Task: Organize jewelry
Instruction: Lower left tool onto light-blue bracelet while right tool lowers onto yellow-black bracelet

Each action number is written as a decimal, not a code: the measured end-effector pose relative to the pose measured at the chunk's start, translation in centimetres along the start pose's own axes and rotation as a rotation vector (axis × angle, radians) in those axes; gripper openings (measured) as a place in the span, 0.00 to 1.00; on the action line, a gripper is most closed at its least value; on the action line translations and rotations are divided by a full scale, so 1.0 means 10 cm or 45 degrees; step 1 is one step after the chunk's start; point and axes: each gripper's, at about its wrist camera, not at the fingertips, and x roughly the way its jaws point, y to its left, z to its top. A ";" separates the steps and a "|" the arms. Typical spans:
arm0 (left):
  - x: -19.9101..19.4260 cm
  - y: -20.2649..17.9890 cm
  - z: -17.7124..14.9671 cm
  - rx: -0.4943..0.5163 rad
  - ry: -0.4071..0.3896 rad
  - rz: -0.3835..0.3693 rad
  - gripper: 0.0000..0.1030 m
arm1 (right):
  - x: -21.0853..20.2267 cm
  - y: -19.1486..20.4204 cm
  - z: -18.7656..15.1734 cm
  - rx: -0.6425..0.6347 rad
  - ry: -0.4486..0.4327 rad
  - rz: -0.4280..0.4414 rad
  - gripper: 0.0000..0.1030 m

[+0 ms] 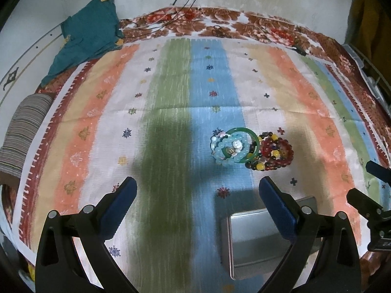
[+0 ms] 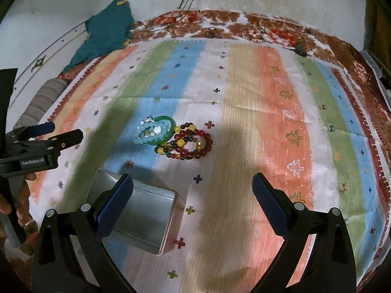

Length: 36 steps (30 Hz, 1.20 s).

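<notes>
A heap of jewelry lies mid-cloth: a green bangle (image 1: 242, 130) (image 2: 171, 122) over a pale blue bead bracelet (image 1: 221, 151) (image 2: 139, 139), with red and yellow bead bracelets (image 1: 288, 151) (image 2: 207, 144) touching on the right. Nearer to me sits a shallow metal tin (image 1: 254, 244) (image 2: 144, 214) with nothing visible inside. My left gripper (image 1: 196, 188) (image 2: 67, 130) is open and holds nothing, left of and short of the heap. My right gripper (image 2: 193, 183) (image 1: 358, 179) is open too, nothing in it, its left finger over the tin's corner.
A striped cloth (image 1: 171, 122) lies over a floral sheet (image 1: 220, 22). A teal garment (image 1: 88, 36) and a striped roll (image 1: 22, 127) sit at the far left, thin cables (image 1: 185, 0) and a small black object (image 1: 299, 50) at the back. A hand (image 2: 14, 195) shows at left.
</notes>
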 end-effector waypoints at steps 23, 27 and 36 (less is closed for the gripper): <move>0.72 0.06 0.20 -0.016 0.141 -0.058 0.89 | 0.60 -0.09 0.32 0.084 0.111 0.105 0.96; 0.83 0.09 0.23 -0.021 0.157 -0.077 0.86 | 0.72 -0.07 0.36 0.076 0.130 0.109 0.96; 1.00 0.10 0.28 -0.011 0.177 -0.126 0.76 | 0.97 -0.08 0.43 0.097 0.177 0.107 0.95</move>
